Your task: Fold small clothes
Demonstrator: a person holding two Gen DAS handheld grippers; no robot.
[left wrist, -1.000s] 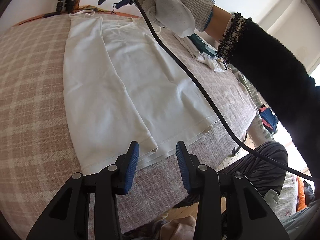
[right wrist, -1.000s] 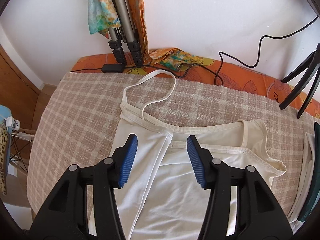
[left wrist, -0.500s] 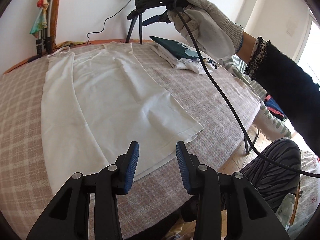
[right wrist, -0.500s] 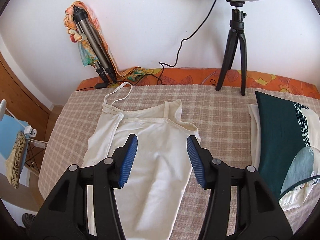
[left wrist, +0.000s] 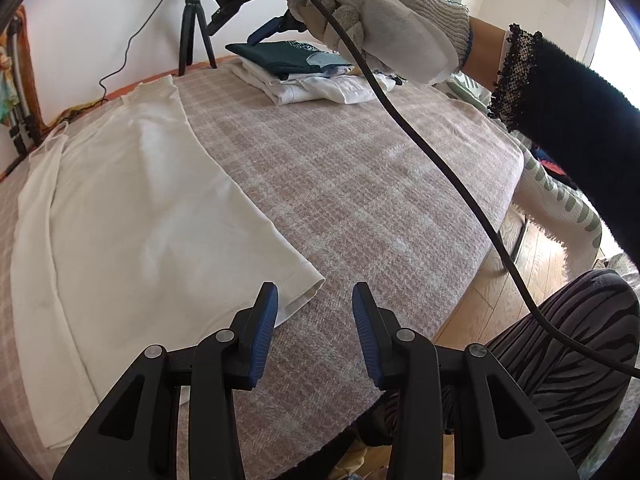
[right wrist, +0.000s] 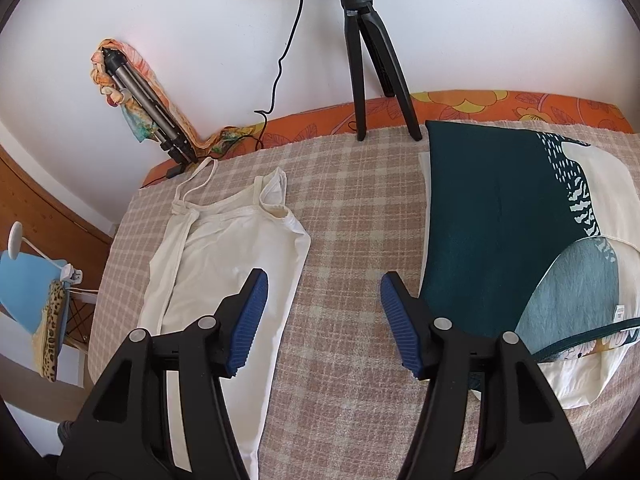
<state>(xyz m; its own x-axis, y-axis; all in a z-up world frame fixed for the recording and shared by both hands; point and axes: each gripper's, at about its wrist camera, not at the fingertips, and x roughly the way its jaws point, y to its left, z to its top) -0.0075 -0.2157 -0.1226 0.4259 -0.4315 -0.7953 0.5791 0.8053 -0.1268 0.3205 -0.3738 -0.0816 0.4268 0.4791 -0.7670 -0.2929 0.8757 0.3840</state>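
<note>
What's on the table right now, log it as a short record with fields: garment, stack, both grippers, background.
garment: white camisole, lying flat on the checked tablecloth, one side folded inward, straps toward the wall
stack: folded clothes with a dark green printed piece on top, apart from the camisole
left gripper: empty, jaws apart, over the camisole's hem corner
right gripper: empty, jaws opening, over bare cloth between camisole and stack
holder: gloved hand on the right gripper
background: black tripod at the wall
</note>
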